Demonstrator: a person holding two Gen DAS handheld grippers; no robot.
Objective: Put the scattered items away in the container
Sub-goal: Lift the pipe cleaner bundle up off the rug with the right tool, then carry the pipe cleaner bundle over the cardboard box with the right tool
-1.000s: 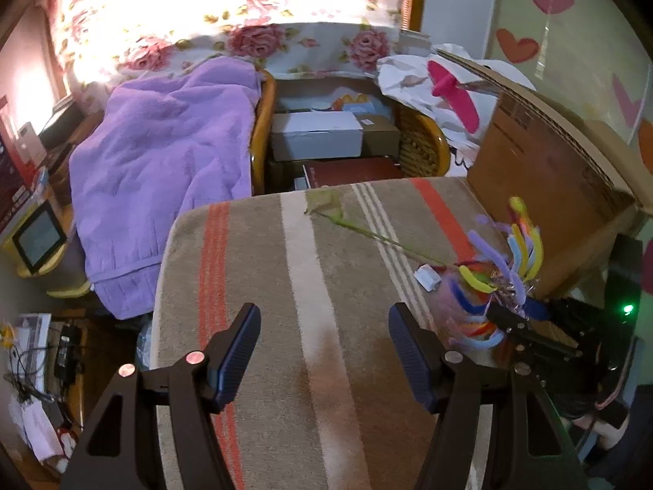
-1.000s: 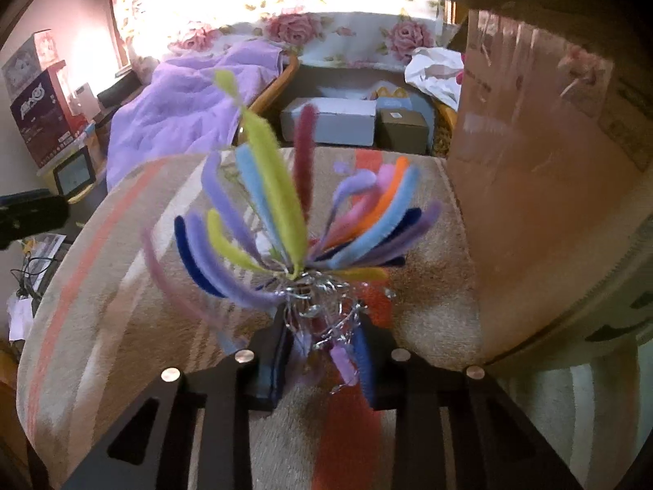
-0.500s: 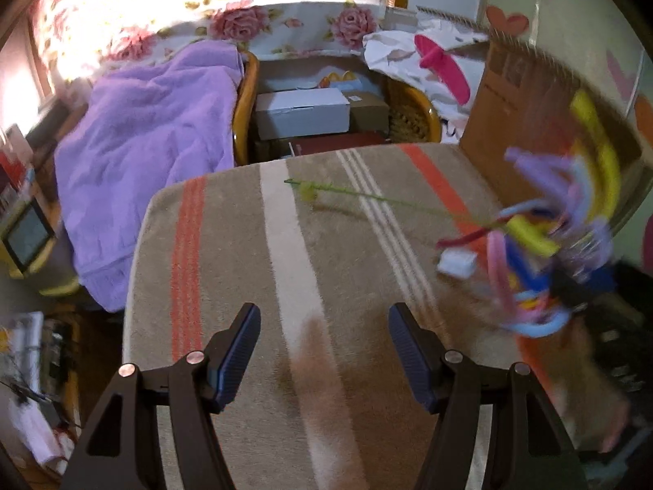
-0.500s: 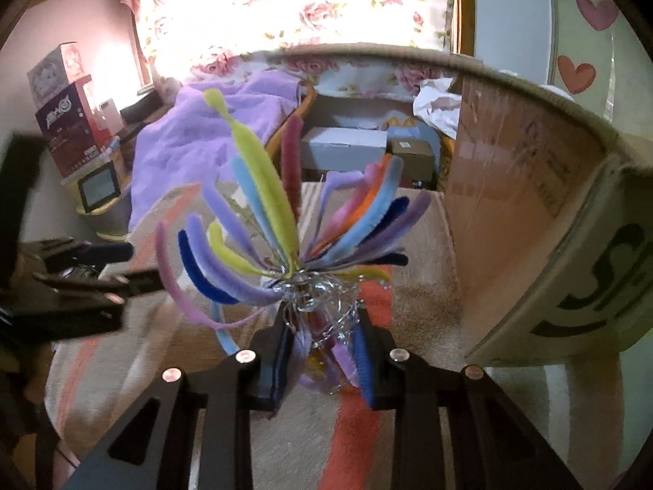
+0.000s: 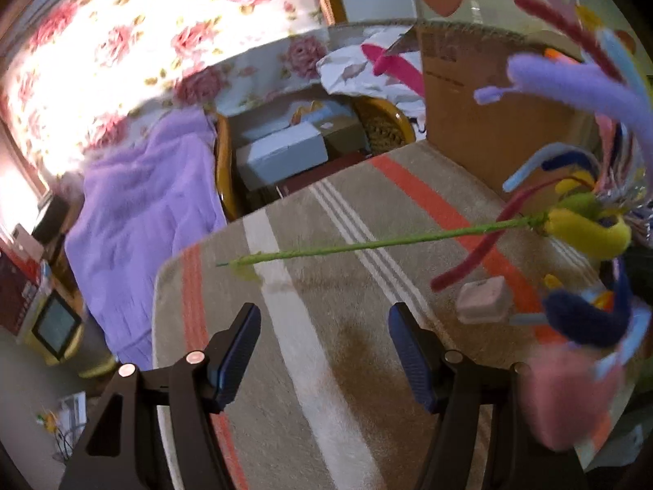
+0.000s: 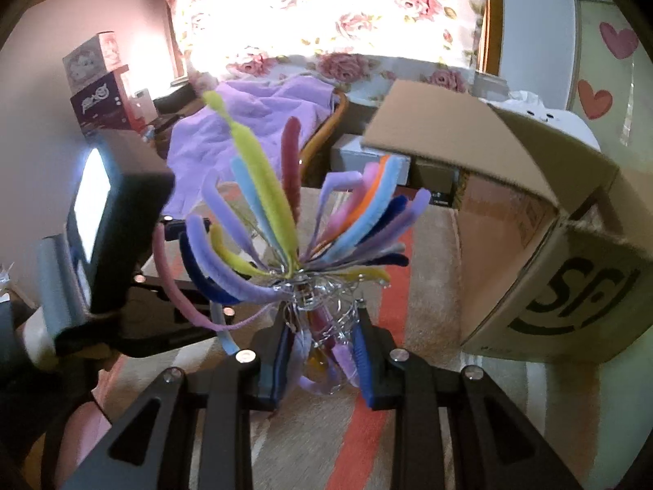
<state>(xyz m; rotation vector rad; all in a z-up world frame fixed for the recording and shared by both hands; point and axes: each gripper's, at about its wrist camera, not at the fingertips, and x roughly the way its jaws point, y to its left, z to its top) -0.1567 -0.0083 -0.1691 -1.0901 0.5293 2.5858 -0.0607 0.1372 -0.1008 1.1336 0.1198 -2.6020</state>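
Note:
My right gripper [image 6: 320, 361] is shut on a bundle of coloured pipe cleaners [image 6: 285, 228] bound with wire, held up above the striped cloth. The bundle also shows at the right of the left wrist view [image 5: 583, 228], with a long green stem [image 5: 367, 245] sticking out leftward. The cardboard box [image 6: 530, 253] stands to the right, its flap open; it also shows in the left wrist view [image 5: 481, 122]. My left gripper [image 5: 322, 351] is open and empty over the cloth. A small pale pink case [image 5: 483, 306] lies on the cloth near the bundle.
The striped beige and red cloth [image 5: 326, 286] covers the table. Beyond its far edge are a purple blanket [image 5: 134, 204] on a chair and stacked boxes [image 5: 285, 151]. The left gripper's body [image 6: 114, 245] is close at the left in the right wrist view.
The right gripper has lifted the pipe cleaner bundle higher, level with the box's open flap. The left gripper has moved nearer the bundle; the green stem rose off the cloth with it.

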